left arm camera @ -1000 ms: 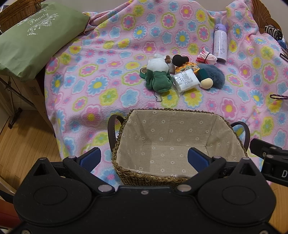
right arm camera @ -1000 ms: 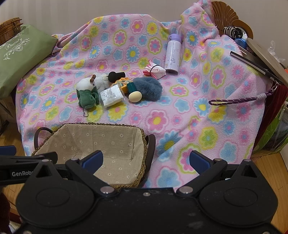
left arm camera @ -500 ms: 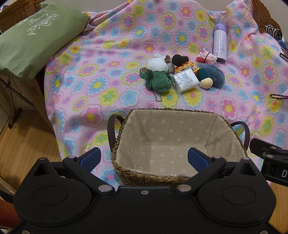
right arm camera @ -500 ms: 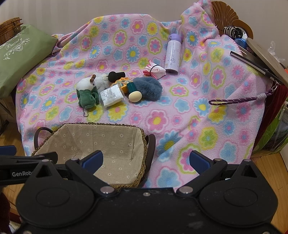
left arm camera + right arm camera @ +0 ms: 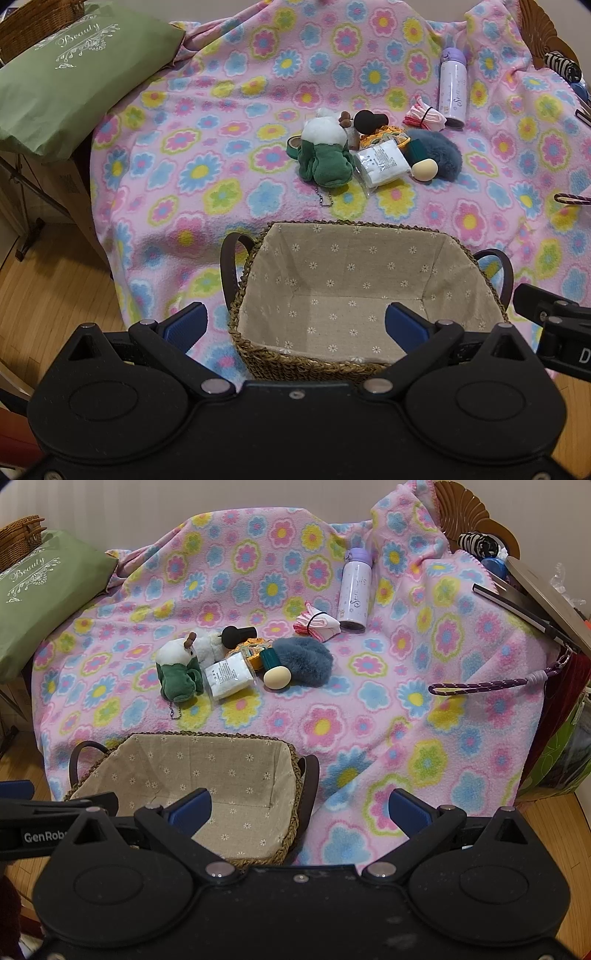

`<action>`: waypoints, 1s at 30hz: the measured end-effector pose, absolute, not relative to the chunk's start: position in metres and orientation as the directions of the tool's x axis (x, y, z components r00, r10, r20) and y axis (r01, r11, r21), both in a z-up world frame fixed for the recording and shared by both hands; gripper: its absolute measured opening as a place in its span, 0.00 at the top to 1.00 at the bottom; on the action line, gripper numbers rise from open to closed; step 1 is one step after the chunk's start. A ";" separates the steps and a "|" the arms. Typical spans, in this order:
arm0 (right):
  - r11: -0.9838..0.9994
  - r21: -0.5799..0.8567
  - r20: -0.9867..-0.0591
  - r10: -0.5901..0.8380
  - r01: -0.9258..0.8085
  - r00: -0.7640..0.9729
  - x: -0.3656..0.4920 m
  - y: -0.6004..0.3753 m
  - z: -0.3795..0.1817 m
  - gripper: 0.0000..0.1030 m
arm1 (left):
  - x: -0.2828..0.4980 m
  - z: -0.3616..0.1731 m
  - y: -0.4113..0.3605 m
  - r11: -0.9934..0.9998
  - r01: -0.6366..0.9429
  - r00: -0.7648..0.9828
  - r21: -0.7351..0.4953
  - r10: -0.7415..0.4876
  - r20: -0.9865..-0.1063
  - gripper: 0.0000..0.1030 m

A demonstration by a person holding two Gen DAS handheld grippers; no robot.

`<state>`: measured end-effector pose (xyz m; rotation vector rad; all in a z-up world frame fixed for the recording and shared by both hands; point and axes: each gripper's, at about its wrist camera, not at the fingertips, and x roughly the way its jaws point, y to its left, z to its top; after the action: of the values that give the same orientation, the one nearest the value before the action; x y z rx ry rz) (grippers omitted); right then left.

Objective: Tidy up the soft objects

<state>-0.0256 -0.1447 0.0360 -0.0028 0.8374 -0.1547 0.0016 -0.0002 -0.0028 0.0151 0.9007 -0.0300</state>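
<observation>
A woven basket (image 5: 314,363) (image 5: 291,775) with a daisy-print lining stands empty at the near edge of the flowered blanket. Behind it lies a pile: a green and white plush (image 5: 325,155) (image 5: 177,672), a white packet (image 5: 382,162) (image 5: 227,675), a blue-grey fluffy pouch (image 5: 439,153) (image 5: 306,659), a beige sponge egg (image 5: 424,170) (image 5: 277,677), a black sponge (image 5: 369,119) (image 5: 236,633), and a pink folded cloth (image 5: 424,116) (image 5: 317,622). My left gripper (image 5: 295,325) hovers open over the basket's near rim. My right gripper (image 5: 301,806) is open over the basket's right handle.
A lilac bottle (image 5: 453,88) (image 5: 356,590) stands behind the pile. A green cushion (image 5: 66,74) lies at the far left. A purple rope loop (image 5: 480,685) rests on the blanket (image 5: 406,720) at the right, beside stacked flat items (image 5: 535,602). Wood floor shows at the lower left.
</observation>
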 end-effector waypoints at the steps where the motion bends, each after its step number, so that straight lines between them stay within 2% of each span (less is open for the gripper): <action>1: 0.989 -0.064 -0.740 -0.138 0.136 0.659 -0.026 -0.145 0.036 0.00 | 0.001 -0.003 0.000 0.999 0.033 0.621 0.001 -0.020 -0.784 0.03; 30: 0.988 -0.075 -0.751 -0.144 0.132 0.644 -0.023 -0.143 0.033 0.00 | 0.002 -0.007 0.000 0.999 0.033 0.617 -0.001 -0.021 -0.786 0.03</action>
<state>-0.0233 -0.1433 0.0334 -0.0140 0.8565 -0.1573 0.0015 -0.0001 -0.0070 0.0139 0.9048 -0.0307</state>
